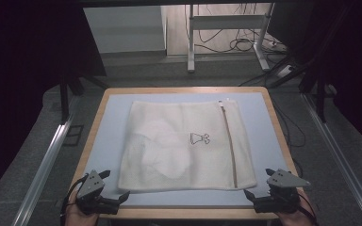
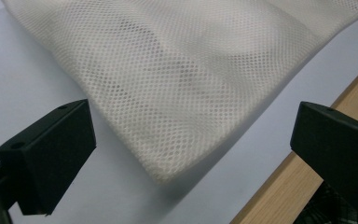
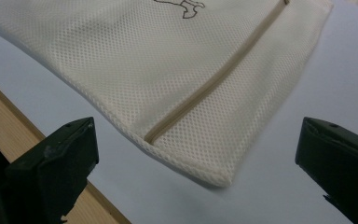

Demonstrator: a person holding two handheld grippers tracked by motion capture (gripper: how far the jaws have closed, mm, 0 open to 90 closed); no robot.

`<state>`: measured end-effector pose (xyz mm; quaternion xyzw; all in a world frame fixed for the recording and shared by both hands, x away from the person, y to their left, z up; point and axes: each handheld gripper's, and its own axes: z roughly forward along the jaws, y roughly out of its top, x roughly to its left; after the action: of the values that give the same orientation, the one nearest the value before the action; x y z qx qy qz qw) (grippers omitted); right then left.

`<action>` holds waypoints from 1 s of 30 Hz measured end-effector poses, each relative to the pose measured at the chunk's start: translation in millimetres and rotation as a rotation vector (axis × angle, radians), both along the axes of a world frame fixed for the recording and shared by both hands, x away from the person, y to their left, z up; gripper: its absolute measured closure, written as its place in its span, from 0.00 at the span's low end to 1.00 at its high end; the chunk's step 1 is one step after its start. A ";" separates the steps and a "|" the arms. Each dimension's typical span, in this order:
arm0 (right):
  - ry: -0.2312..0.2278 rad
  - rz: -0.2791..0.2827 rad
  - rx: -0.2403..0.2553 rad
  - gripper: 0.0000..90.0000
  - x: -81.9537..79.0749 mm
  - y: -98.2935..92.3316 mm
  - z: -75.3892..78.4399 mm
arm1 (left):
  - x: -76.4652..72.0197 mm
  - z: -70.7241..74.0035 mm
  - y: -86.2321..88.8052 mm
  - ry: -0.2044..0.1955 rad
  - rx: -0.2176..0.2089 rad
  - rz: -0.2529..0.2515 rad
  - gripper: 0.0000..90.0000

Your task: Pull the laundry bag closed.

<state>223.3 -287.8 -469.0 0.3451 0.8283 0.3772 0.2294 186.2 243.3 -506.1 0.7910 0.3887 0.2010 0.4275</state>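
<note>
A cream mesh laundry bag (image 1: pixel 184 146) lies flat on the pale blue table top (image 1: pixel 108 141), with a zipper (image 1: pixel 230 148) down its right side and a small printed outline figure (image 1: pixel 200 138) near its middle. My left gripper (image 1: pixel 115 188) hovers open at the bag's near left corner (image 2: pixel 161 175), jaws spread to either side of it without touching. At the near right corner (image 3: pixel 221 179) my right gripper (image 1: pixel 259 184) is open the same way; the zipper's end (image 3: pixel 151 136) lies just ahead of it. Something pale shows faintly through the mesh.
The table has a wooden rim (image 1: pixel 184 213) along its near edge, close under both grippers. Metal rails (image 1: pixel 47 157) run along the floor on both sides. Behind the table stand a white frame's legs (image 1: pixel 191 47) and loose cables (image 1: pixel 245 42).
</note>
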 end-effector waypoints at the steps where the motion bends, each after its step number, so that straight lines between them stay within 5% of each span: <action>1: 0.001 -0.006 0.000 0.00 -0.6 -2.3 -0.5 | -0.2 -0.2 1.1 -0.001 0.002 0.004 0.00; 15: 0.014 -0.081 0.000 0.00 -5.3 -28.2 -8.3 | -0.5 -4.1 13.3 -0.011 0.022 0.054 0.00; 30: 0.073 -0.128 -0.022 0.00 -0.8 -40.6 -20.2 | 3.7 -8.8 18.5 0.036 0.026 0.070 0.00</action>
<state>222.5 -328.4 -489.1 0.4085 0.8164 0.3397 0.2264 189.8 261.8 -514.9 0.7859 0.4213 0.2066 0.4027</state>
